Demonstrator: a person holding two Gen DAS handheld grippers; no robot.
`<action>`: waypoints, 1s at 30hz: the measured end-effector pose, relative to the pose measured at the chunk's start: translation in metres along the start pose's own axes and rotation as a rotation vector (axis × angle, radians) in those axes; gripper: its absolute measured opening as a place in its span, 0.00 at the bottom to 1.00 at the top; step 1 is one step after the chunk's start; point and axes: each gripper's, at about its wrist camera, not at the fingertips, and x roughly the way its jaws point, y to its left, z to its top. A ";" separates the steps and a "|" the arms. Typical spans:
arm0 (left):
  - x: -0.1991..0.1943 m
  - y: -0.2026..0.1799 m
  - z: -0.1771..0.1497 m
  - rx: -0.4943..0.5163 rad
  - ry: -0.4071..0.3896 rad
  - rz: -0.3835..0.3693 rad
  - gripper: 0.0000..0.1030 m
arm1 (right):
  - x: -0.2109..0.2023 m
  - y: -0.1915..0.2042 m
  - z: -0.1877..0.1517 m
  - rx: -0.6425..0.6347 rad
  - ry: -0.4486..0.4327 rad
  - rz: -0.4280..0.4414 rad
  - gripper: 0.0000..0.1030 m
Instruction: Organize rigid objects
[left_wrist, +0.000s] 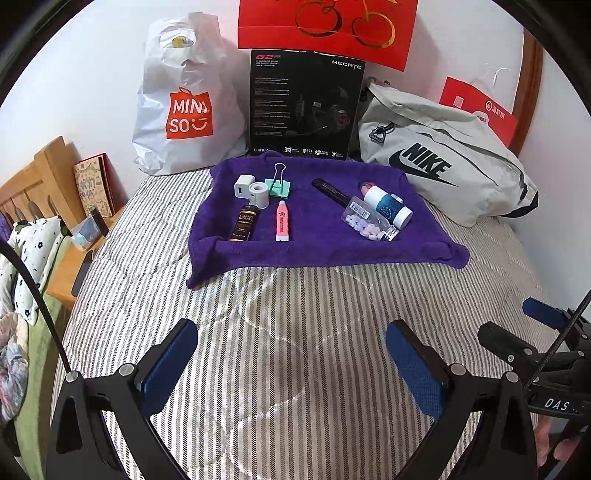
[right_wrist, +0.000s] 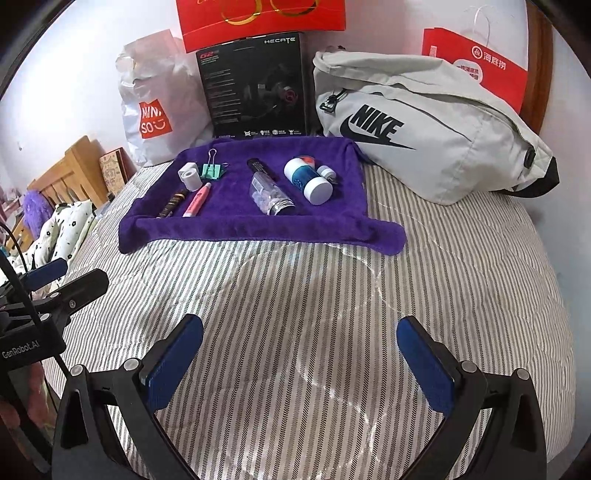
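A purple towel (left_wrist: 325, 240) (right_wrist: 236, 227) lies on the striped bed. On its left part lie a white charger (left_wrist: 242, 186), a white tape roll (left_wrist: 258, 194) (right_wrist: 190, 176), a green binder clip (left_wrist: 280, 184) (right_wrist: 213, 170), a dark brown tube (left_wrist: 243, 223) (right_wrist: 173, 202) and a pink tube (left_wrist: 282, 221) (right_wrist: 197, 199). On its right part lie a black pen-like stick (left_wrist: 330, 190) (right_wrist: 261, 168), a clear bottle of pills (left_wrist: 369, 219) (right_wrist: 269, 197) and a white-and-teal bottle (left_wrist: 388, 205) (right_wrist: 306, 180). My left gripper (left_wrist: 291, 362) and right gripper (right_wrist: 299, 358) are open and empty, well short of the towel.
Behind the towel stand a white Miniso bag (left_wrist: 184, 107), a black headset box (left_wrist: 304, 107) and a grey Nike bag (left_wrist: 443, 158) (right_wrist: 424, 125). Red paper bags (right_wrist: 480, 62) lean on the wall. A wooden headboard (left_wrist: 33, 181) and pillows are at the left.
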 end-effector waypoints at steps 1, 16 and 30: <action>0.000 0.000 0.000 0.000 0.000 -0.002 1.00 | -0.001 0.000 0.000 0.000 0.000 -0.001 1.00; -0.004 0.002 -0.001 -0.003 -0.006 -0.007 1.00 | -0.007 0.002 -0.001 -0.003 -0.014 0.000 1.00; -0.002 0.004 -0.001 0.002 -0.003 -0.010 1.00 | -0.007 0.002 0.000 -0.005 -0.015 0.002 1.00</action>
